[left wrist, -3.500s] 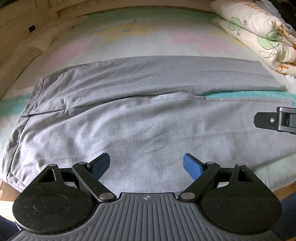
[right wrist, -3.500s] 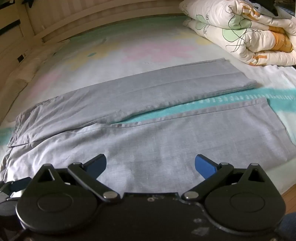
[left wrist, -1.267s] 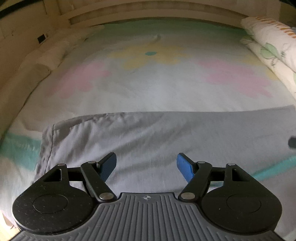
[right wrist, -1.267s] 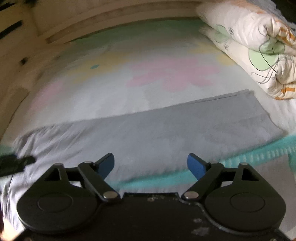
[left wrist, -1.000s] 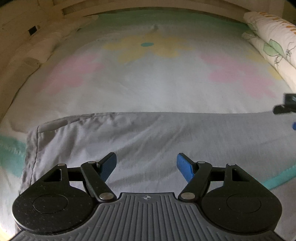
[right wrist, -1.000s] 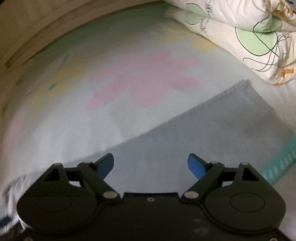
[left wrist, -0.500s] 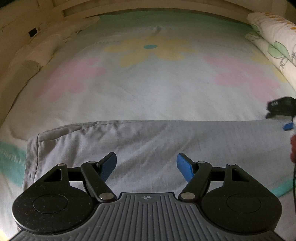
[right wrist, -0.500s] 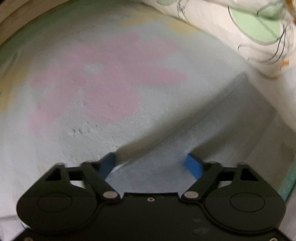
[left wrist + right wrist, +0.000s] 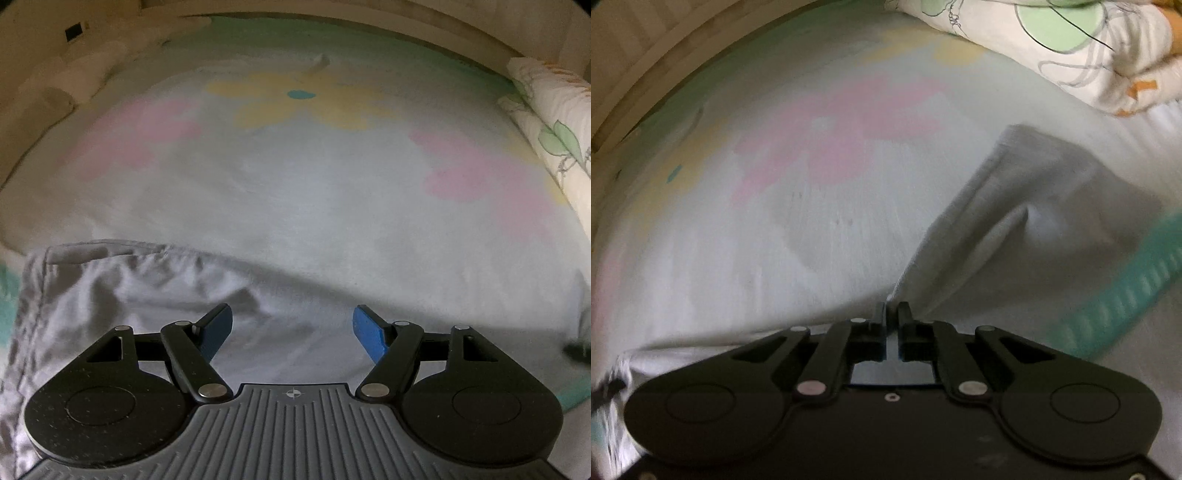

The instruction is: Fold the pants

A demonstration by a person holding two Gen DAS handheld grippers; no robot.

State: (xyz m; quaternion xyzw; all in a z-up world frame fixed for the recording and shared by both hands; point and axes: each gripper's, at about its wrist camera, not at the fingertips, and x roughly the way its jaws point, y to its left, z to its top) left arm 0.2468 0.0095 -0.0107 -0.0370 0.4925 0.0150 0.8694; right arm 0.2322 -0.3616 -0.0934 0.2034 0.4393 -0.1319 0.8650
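Floral bed sheet (image 9: 295, 206) below: left gripper (image 9: 291, 328) spread, right gripper (image 9: 893, 312) pinching pants (image 9: 1034, 229) edge.

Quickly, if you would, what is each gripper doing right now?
Left gripper: open above the pants, holding nothing.
Right gripper: just closed, pinching the pants' edge.

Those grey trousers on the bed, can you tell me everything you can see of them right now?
The grey pants look like thin, light woven cloth, lying on the flowered bed sheet. In the left view the waist end shows a stitched band along its edge and fresh wrinkles; the left gripper hovers open above it. In the right view one leg's edge is pinched in the right gripper, whose jaws have just closed, and the cloth rises in a tented fold toward the hem. The rest is out of view.
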